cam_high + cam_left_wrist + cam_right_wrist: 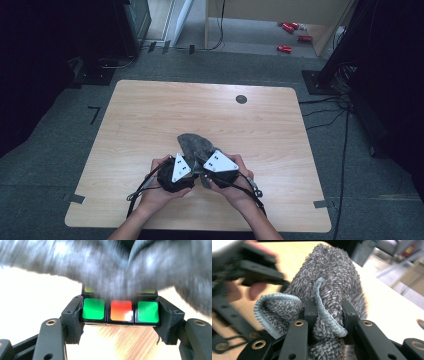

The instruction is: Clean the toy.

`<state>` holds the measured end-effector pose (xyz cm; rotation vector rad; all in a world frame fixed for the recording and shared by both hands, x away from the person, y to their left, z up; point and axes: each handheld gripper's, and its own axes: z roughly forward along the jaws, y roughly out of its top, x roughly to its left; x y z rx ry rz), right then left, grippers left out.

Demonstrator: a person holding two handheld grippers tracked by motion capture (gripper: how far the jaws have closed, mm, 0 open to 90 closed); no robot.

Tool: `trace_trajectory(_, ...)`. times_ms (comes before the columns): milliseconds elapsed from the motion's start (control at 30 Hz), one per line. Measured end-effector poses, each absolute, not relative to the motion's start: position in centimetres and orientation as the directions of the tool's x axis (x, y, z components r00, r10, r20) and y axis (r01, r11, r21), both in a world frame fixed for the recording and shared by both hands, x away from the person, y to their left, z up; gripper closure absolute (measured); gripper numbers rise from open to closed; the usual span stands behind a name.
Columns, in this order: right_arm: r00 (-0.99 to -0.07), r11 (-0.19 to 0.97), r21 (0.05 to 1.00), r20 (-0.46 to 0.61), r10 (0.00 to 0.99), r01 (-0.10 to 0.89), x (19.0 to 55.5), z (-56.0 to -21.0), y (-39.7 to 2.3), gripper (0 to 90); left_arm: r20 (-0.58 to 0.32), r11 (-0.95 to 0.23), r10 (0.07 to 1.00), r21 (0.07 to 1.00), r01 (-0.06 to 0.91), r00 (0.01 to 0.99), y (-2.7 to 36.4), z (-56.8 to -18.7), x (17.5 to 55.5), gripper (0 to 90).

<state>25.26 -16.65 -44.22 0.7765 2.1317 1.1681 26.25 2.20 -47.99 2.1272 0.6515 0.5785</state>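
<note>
The work in hand looks like wiping a puzzle cube [120, 310] with a grey cloth [329, 290]. The left gripper [176, 172] has its fingers [72, 320] clamped on the cube's two opposite sides, holding it just above the wooden surface [150, 115], near the front middle. The right gripper [219, 167] has its fingers [310, 311] pinched on a bunched fold of the cloth, with the hemmed edge curling out between them. In the high view the two grippers sit close together and the cloth rises between and beyond them.

To do this step well, the left hand should keep the cube steady and level while the right hand does the rubbing. The cloth drapes over the cube's top, so short strokes across that top face would suit better than long ones, which might drag the cube out of the grip. The right grip sits on a thick wad of cloth; keeping it firm should stop the fold slipping free. A risk, as I judge it, is a cube layer twisting if the cloth pushes sideways.

The cube has no long axis. One face, showing a green, a red and a green tile in its bottom row, looks back toward the left gripper's camera. The cloth's bunched length runs away from the person, toward the far edge.
</note>
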Motion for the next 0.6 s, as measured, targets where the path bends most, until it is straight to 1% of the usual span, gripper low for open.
trace_trajectory(33, -0.649, 0.425, 0.878, -0.193, 0.736, 0.221, 25.3, -44.1, -16.9, 72.9, 0.170, -0.526, 0.626, 0.813, 0.252, 0.761, 2.4, -47.9, 26.3, 35.1)
trace_trajectory(100, -0.637, 0.399, 0.893, -0.187, 0.748, 0.207, 25.0, -44.0, -17.2, 72.6, 0.162, -0.513, 0.629, 0.821, 0.250, 0.760, 2.5, -47.6, 26.1, 35.1)
trace_trajectory(233, -0.699, 0.322, 0.935, -0.128, 0.703, 0.152, 23.7, -43.7, -16.7, 71.6, 0.163, -0.513, 0.619, 0.824, 0.238, 0.768, 2.4, -47.2, 25.8, 35.1)
trace_trajectory(333, -0.762, 0.246, 0.958, -0.048, 0.646, 0.149, 23.0, -43.9, -16.0, 70.2, 0.171, -0.518, 0.611, 0.825, 0.226, 0.773, 2.1, -46.9, 25.5, 35.1)
trace_trajectory(433, -0.758, 0.293, 0.943, -0.073, 0.648, 0.159, 23.1, -44.4, -15.3, 71.2, 0.177, -0.513, 0.616, 0.829, 0.221, 0.767, 2.1, -46.7, 25.4, 35.1)
trace_trajectory(533, -0.743, 0.286, 0.941, -0.058, 0.667, 0.183, 23.6, -44.8, -15.7, 72.2, 0.176, -0.521, 0.617, 0.822, 0.231, 0.767, 2.2, -46.9, 25.6, 35.1)
trace_trajectory(600, -0.717, 0.324, 0.931, -0.110, 0.688, 0.168, 23.7, -44.8, -15.8, 72.4, 0.172, -0.522, 0.618, 0.820, 0.237, 0.767, 2.2, -47.1, 25.7, 35.1)
